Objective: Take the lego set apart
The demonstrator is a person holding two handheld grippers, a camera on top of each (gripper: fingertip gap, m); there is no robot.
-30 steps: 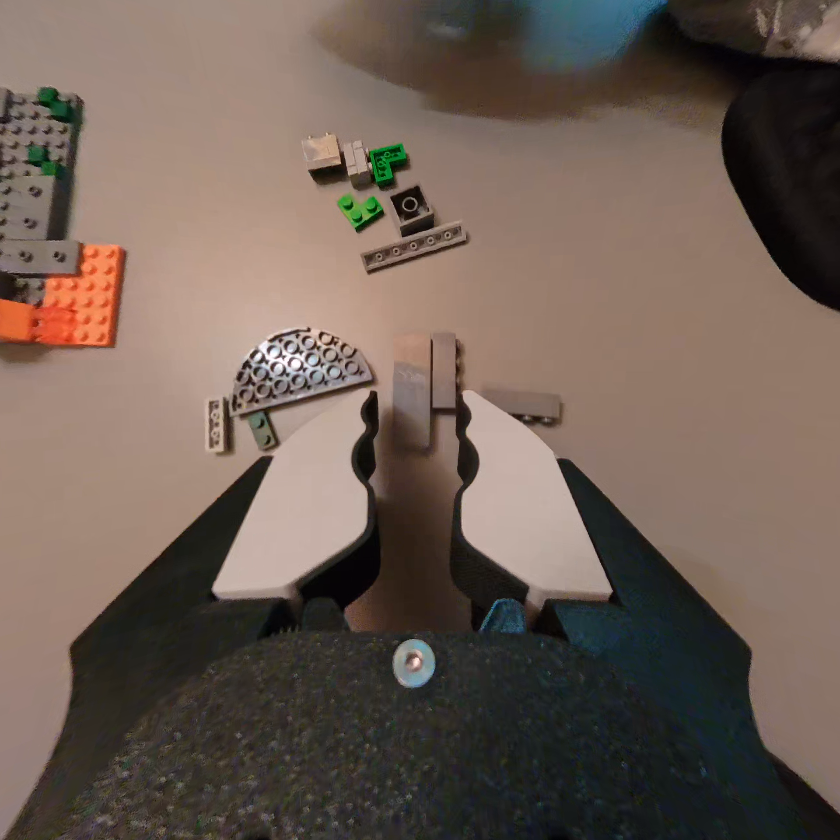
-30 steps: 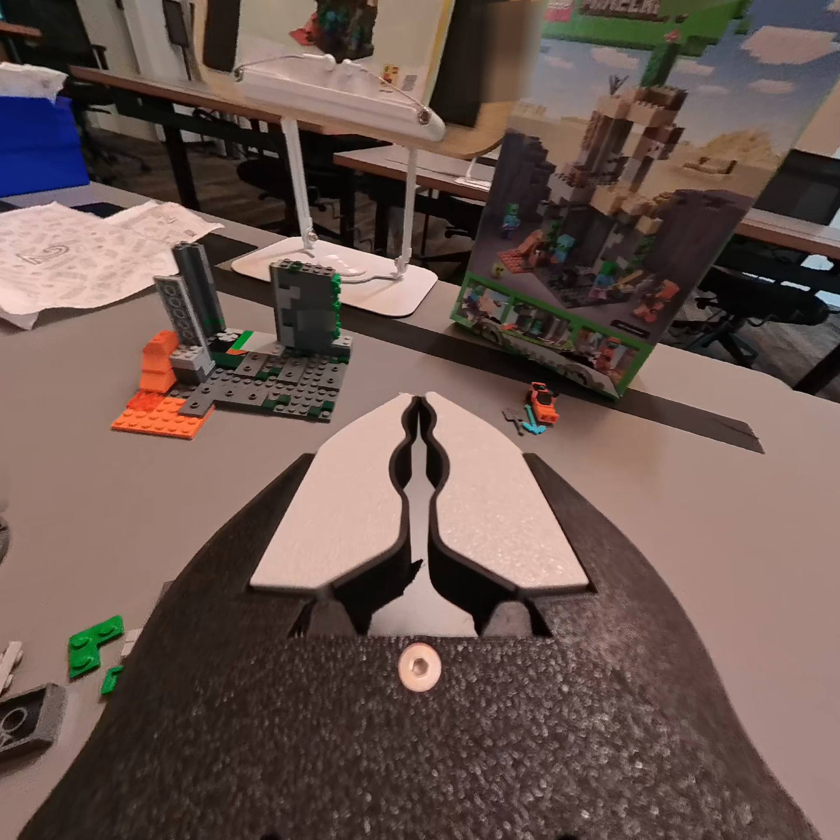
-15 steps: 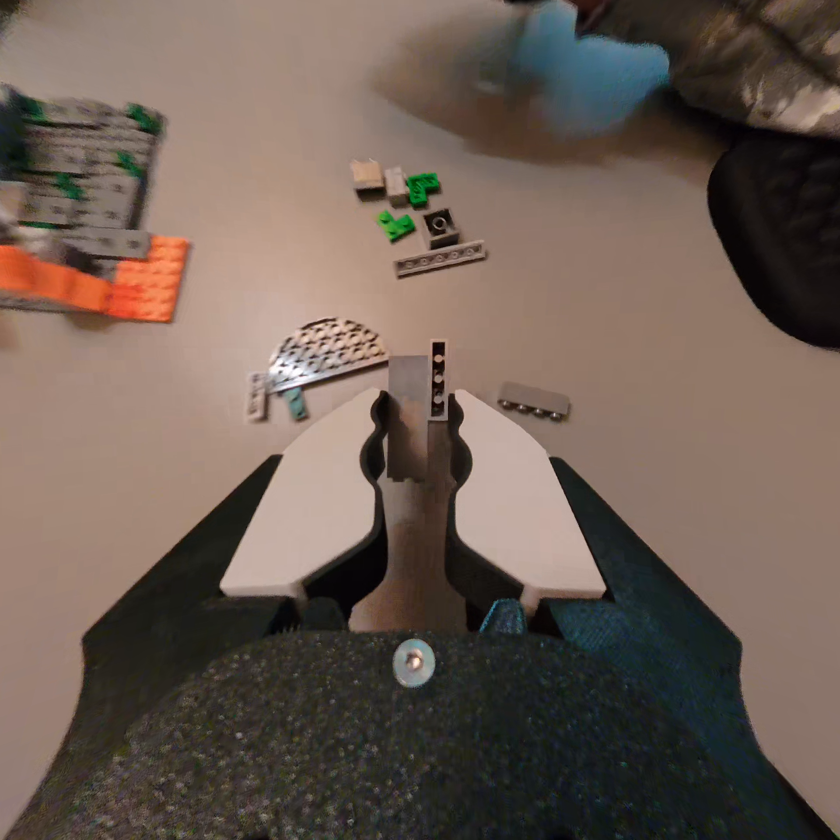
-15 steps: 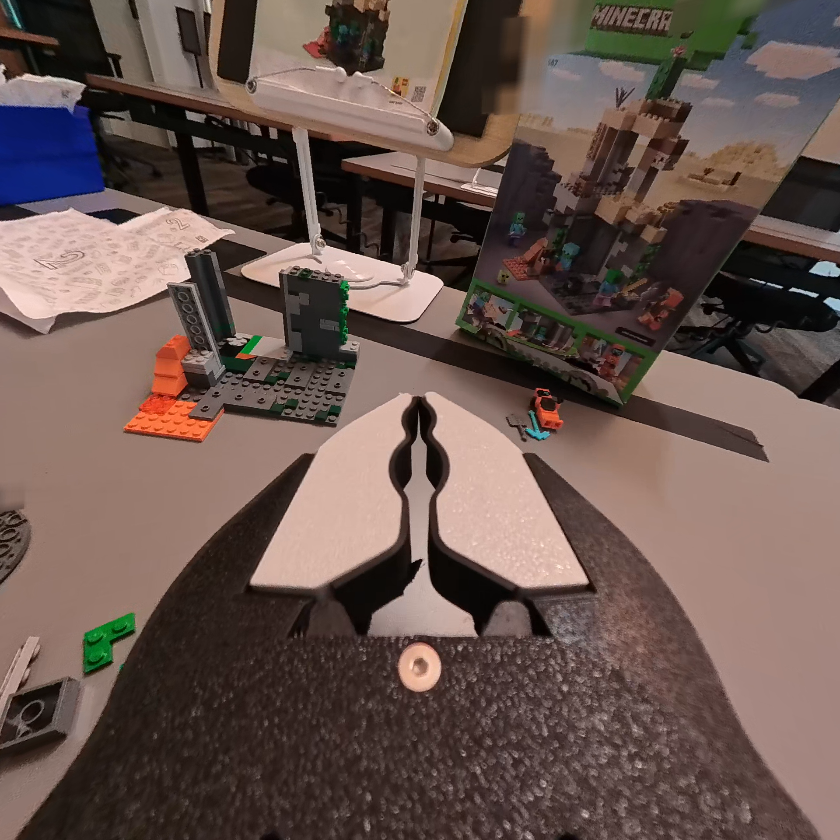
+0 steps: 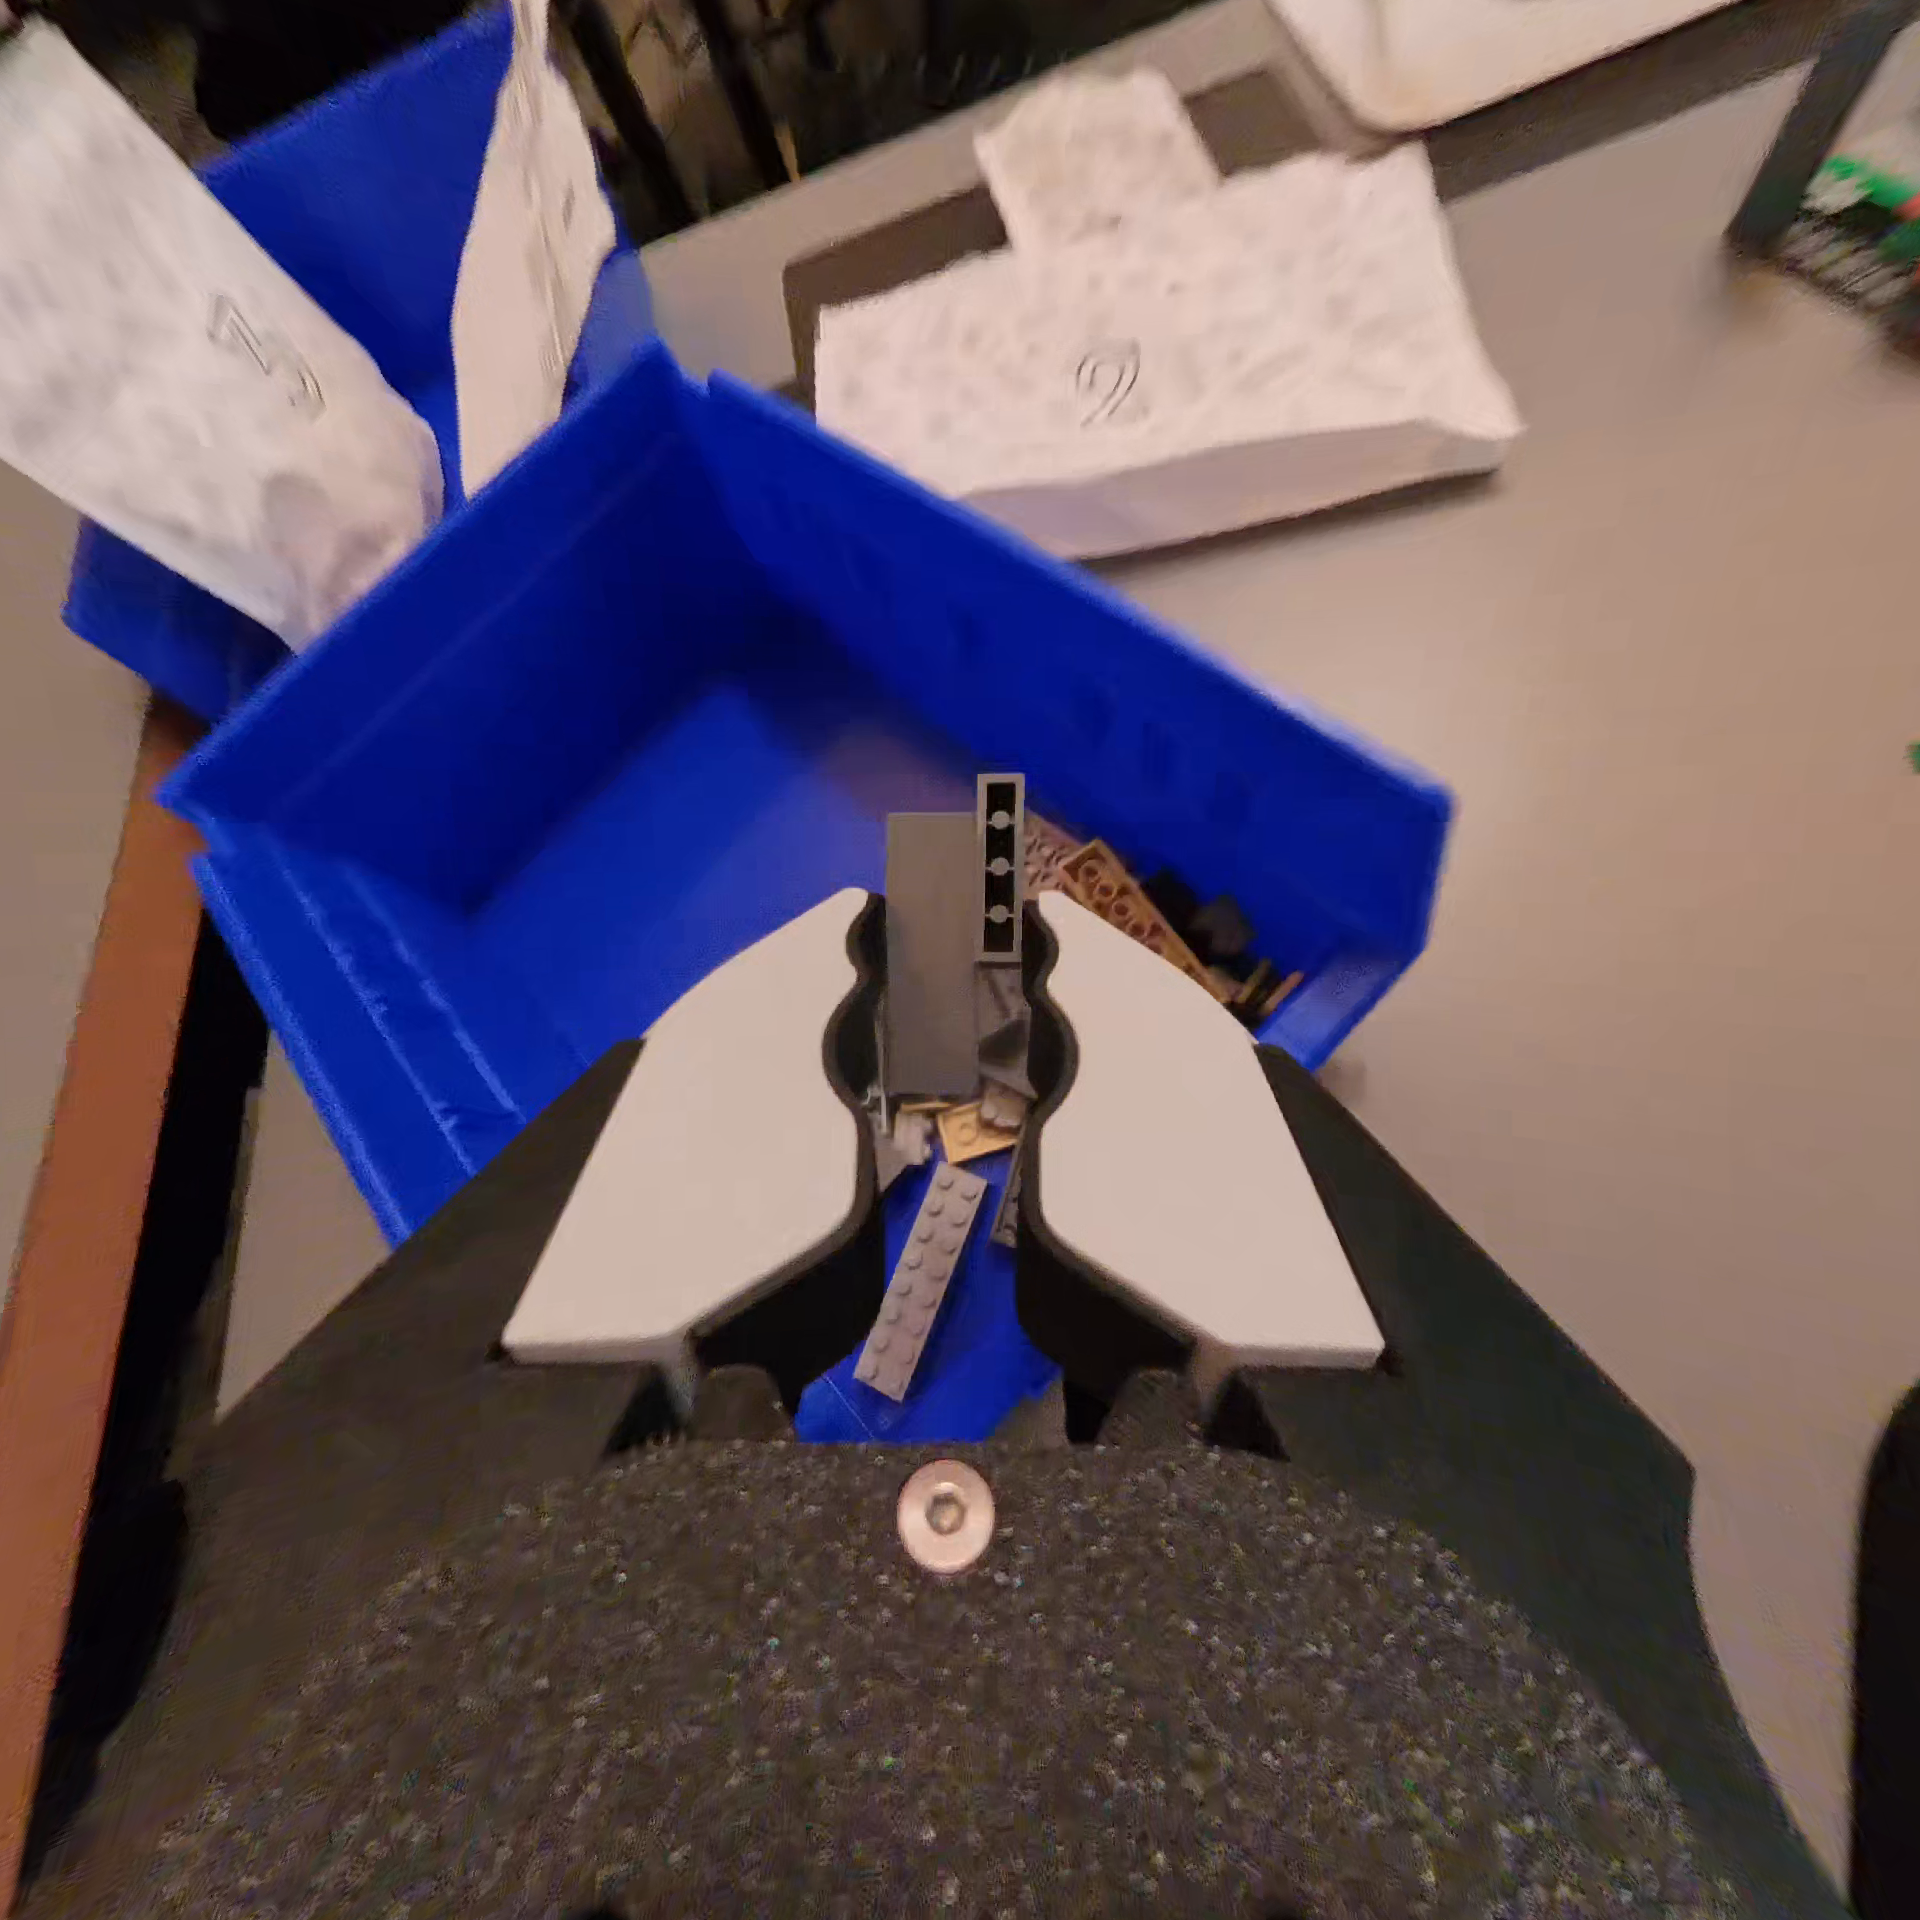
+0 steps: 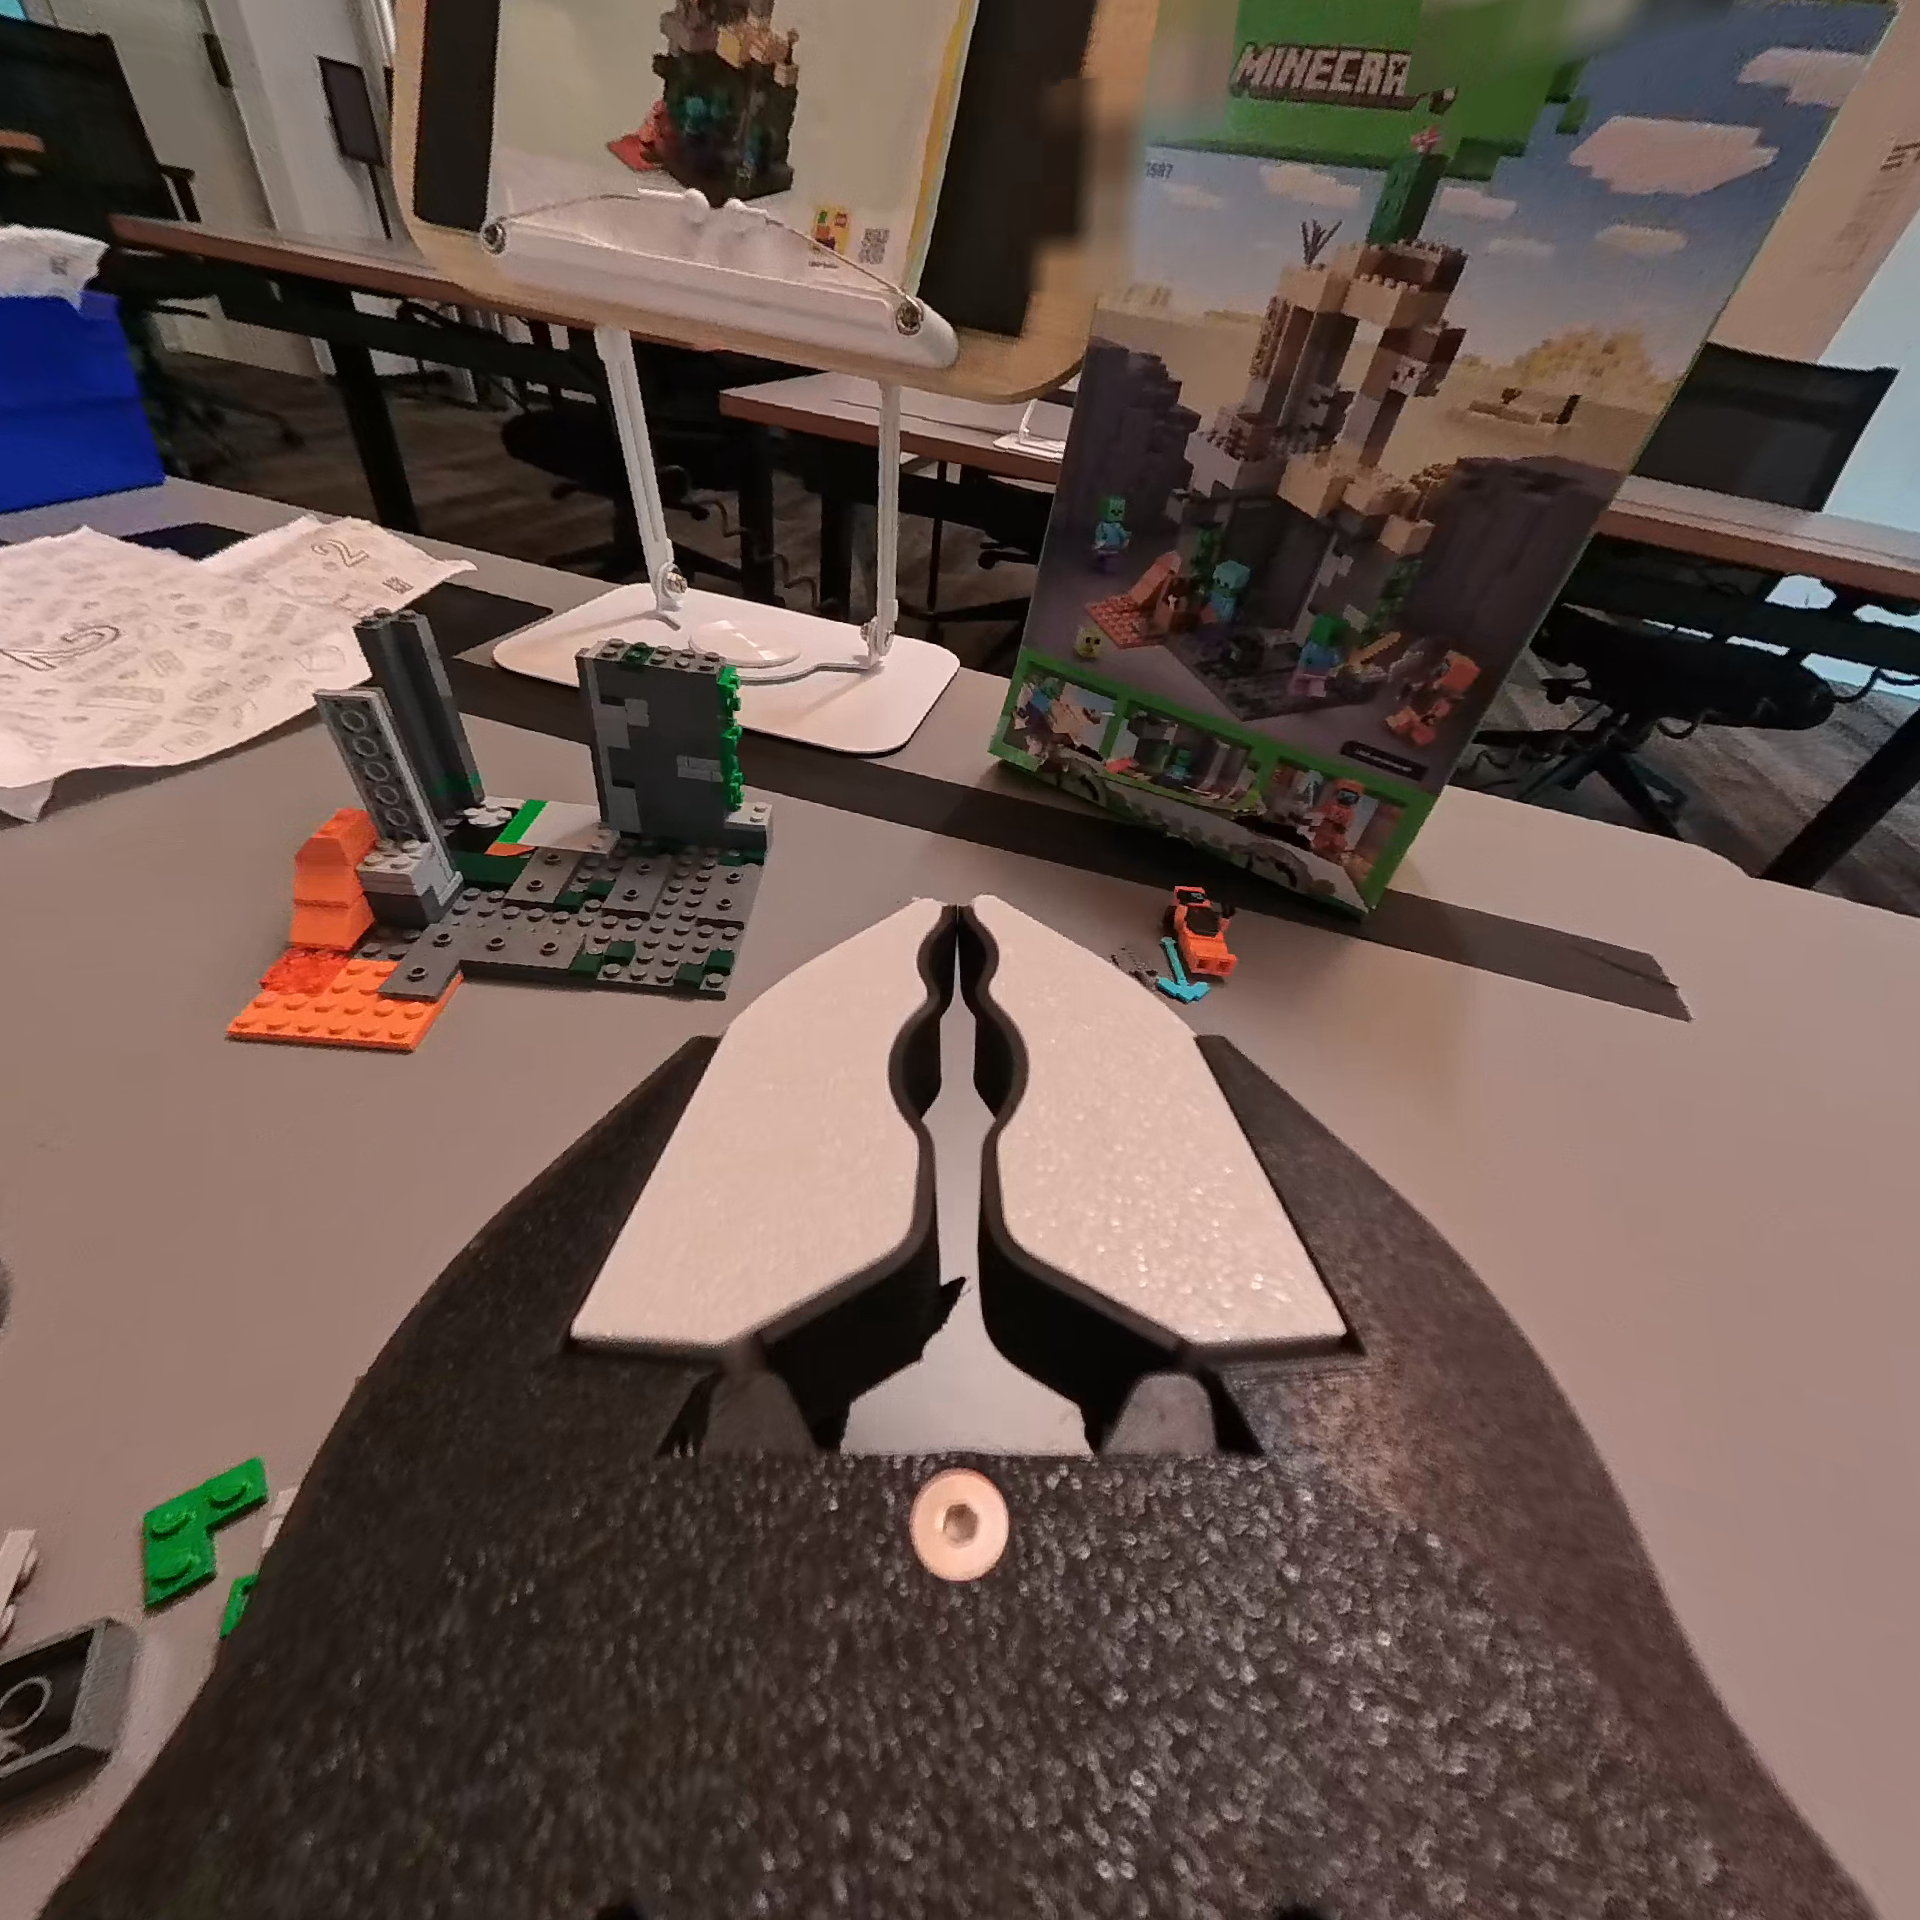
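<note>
Two grey bricks [image 5: 951, 951] are clamped in the left gripper [image 5: 954, 966] jaws above a blue bin [image 5: 582, 727]; the right gripper [image 6: 958, 914] jaws are pressed together, empty; the partly dismantled lego set [image 6: 540, 831] stands on the tabletop [image 6: 1558, 1143] beside a printed box [image 6: 1351, 499] and numbered paper bags [image 5: 1143, 343].

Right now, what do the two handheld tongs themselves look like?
Both match: the left tongs and right tongs each have a coarse, speckled black body with a silver hex screw at its centre. Two black fingers carry flat pale grey top plates and wavy, scalloped black inner edges. No cables, markings or sleeves show.
</note>
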